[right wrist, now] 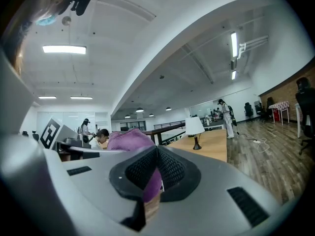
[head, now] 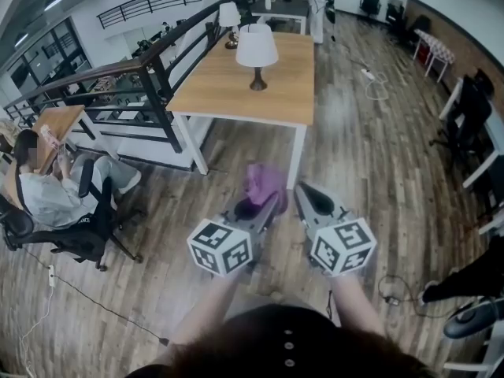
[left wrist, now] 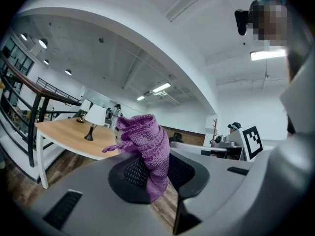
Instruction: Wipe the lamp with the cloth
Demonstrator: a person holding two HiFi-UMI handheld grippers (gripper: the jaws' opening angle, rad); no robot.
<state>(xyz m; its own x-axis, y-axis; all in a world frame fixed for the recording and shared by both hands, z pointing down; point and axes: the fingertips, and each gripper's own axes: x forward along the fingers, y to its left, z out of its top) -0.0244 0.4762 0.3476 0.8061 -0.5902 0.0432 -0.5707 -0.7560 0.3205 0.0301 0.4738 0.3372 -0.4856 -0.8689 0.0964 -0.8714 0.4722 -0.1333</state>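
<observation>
Purple cloth (left wrist: 146, 144) sits pinched in left tool (left wrist: 160, 171).

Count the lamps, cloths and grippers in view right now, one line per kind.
Lamps: 2 (near lamp, far lamp)
Cloths: 1 (purple cloth)
Grippers: 2 (left gripper, right gripper)
Total: 5

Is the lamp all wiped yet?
Not yet. Done: the left gripper is shut on the cloth. In hand: the cloth hangs over the floor, short of the table. Left: reaching the lamp there and wiping it.
</observation>
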